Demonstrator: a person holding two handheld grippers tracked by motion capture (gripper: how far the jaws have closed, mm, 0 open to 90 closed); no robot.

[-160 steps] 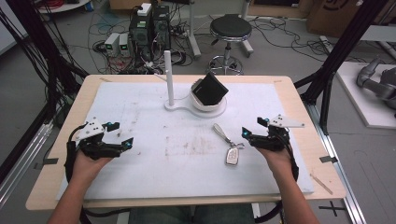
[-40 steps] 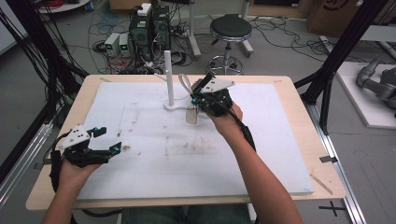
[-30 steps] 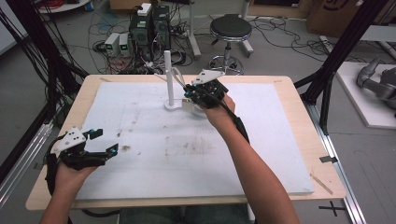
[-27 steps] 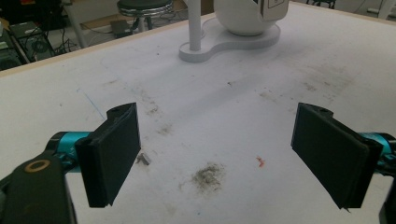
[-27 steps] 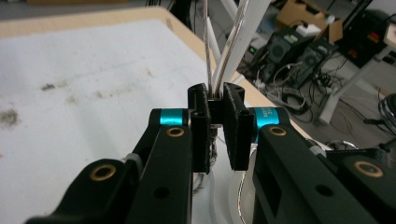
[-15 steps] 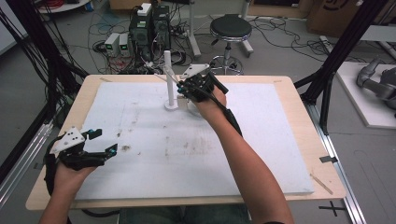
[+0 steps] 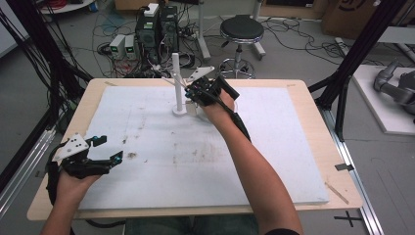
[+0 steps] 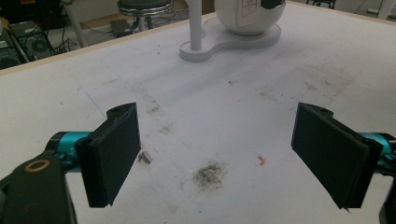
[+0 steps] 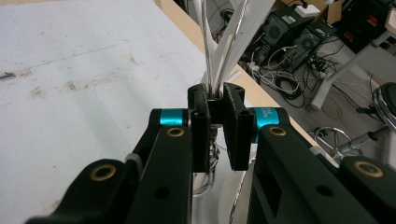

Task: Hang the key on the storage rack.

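Our right gripper (image 7: 189,91) is up beside the top of the post (image 7: 176,78), at the far side of the mat (image 7: 274,161). Its jaws are pressed nearly together, pinching the ring (image 9: 207,56), whose silver loop rises out from between the pads. The fob (image 7: 192,108) hangs below the gripper, close to the post's foot and the bowl (image 8: 247,18). Our left gripper (image 7: 108,148) rests near the mat's near left corner, jaws spread wide with nothing between them.

The step, as we judge it, is to hang the ring on the post. We cannot tell whether the loop is over the tip yet. To do it well, we hold the pinch firm and bring the open part of the loop squarely above the tip. We lower only when the post stands inside the loop. We move slowly, so the fob does not swing into the post or tip the light stand. We let go only once the ring bears on the post.
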